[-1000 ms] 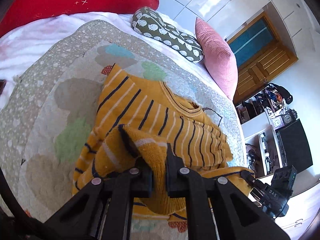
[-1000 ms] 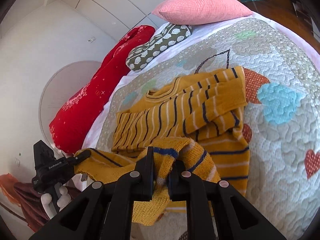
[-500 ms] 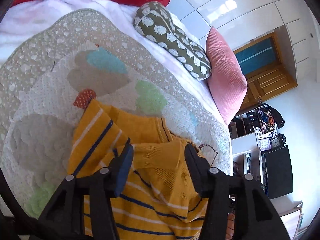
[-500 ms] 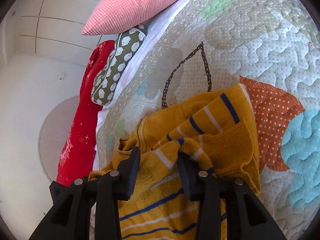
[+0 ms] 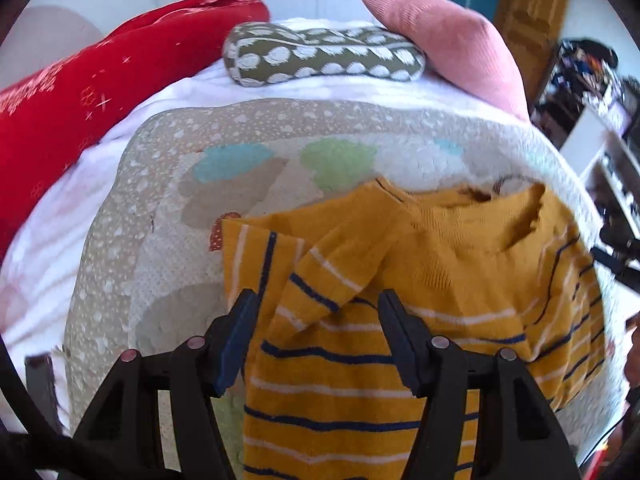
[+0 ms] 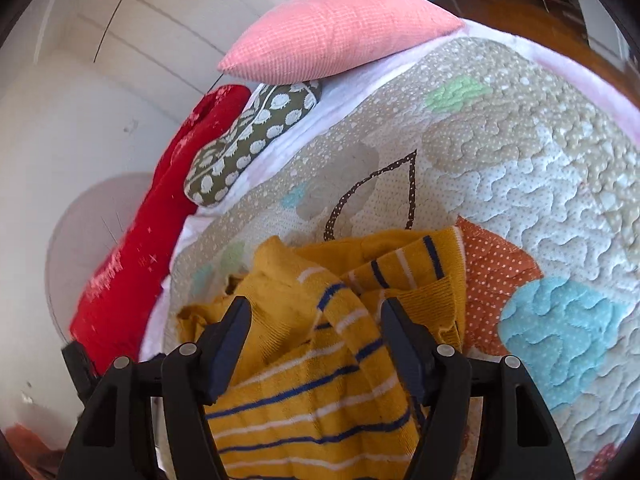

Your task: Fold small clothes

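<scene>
Two grippers hover over one sweater lying on a quilt-covered bed. Left gripper (image 5: 316, 312): jaws spread wide, gripping nothing. The striped sweater (image 5: 420, 280) lies directly below and between the jaws, its folded-over sleeve (image 5: 320, 272) reaching into the gap between the jaw tips without touching either; the neck opening sits ahead of the right-hand jaw, and the body runs back beneath the jaws toward the camera. Ahead of the left-hand jaw, bare quilt (image 5: 160, 200) shows. Well beyond the jaws lie a red pillow (image 5: 80, 92), a spotted green pillow (image 5: 320, 56) and a pink pillow (image 5: 448, 40).

Right gripper (image 6: 316, 316): jaws likewise wide apart, nothing clamped. The sweater (image 6: 304, 380) fills the gap between them, a rumpled striped fold (image 6: 352, 320) rising midway between the tips; whether cloth touches the inner jaw faces cannot be told. Just outside the right-hand jaw the quilt (image 6: 520, 168) shows an orange dotted patch and a blue patch. Far ahead and to the left of the jaws lie the pink pillow (image 6: 336, 32), spotted pillow (image 6: 248, 140) and red pillow (image 6: 160, 216).
</scene>
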{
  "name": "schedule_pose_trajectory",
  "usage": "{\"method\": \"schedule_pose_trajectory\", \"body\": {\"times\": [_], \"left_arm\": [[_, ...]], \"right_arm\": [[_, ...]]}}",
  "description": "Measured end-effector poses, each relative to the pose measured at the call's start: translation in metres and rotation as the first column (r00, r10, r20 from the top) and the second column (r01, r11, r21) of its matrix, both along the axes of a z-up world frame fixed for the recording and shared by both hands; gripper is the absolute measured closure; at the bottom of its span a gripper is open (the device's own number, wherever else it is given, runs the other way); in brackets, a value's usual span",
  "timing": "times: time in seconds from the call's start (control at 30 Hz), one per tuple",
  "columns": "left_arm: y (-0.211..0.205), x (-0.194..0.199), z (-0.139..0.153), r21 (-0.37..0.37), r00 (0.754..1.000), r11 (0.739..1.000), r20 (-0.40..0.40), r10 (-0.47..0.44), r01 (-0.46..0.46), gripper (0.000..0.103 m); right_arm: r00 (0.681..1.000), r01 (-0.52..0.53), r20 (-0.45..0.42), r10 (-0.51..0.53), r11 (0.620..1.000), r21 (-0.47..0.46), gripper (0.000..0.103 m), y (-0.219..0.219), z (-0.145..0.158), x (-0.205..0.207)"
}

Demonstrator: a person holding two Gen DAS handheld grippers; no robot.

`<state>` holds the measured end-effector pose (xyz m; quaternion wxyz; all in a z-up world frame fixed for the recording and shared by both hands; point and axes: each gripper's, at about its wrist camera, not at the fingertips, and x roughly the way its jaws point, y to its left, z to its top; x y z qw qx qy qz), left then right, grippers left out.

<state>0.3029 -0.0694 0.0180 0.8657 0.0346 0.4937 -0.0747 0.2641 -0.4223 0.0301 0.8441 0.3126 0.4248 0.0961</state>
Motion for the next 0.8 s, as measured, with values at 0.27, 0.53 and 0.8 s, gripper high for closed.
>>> {"method": "schedule_pose_trajectory", "body": {"times": [0.27, 0.53, 0.8], "left_arm": [[0.017, 0.04, -0.038, 0.143, 0.989, 0.982, -0.065, 0.136, -0.126, 0.063], [0.082, 0.054, -0.049, -0.196, 0.932, 0.918, -0.186, 0.31, -0.344, 0.063], [0.127, 0.027, -0.04, -0.447, 0.892, 0.772, -0.247, 0.379, -0.452, 0.063]], "right_arm": [[0.996, -0.078, 0.015, 0.09, 0.926, -0.37, 0.032, 0.036, -0.002, 0.013], [0.994, -0.047, -0.108, -0.005, 0.88, -0.473, 0.099, 0.025, -0.04, 0.055], [0.989, 0.107, -0.028, -0.145, 0.837, -0.537, 0.069, 0.005, -0.015, 0.04]]}}
